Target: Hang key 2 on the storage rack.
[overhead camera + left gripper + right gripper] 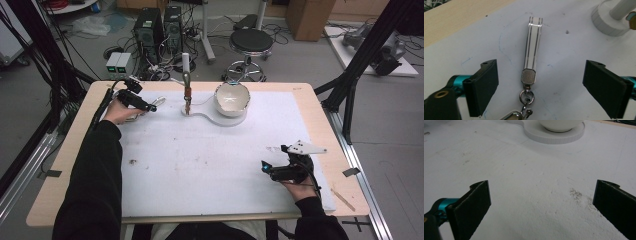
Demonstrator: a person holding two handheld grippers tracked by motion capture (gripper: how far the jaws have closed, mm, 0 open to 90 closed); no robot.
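Currently the left gripper (152,108) hangs over the far left of the white mat (210,165), jaws spread wide. Between them, untouched, lies a key fob (533,53): a white strap with dark stripes, a metal cap, a ring and a clasp toward the camera. It lies flat on the mat, just left of the white stand (220,118) that bears an upright peg (187,97) and a bowl (232,98). Judged step: lining up for the pick; nothing held yet. Next move calls for lowering until the pads flank the strap or cap, then closing square across it, since the flat strap may slip. Right gripper (265,167) rests near the mat's right front, jaws spread, nothing between them.
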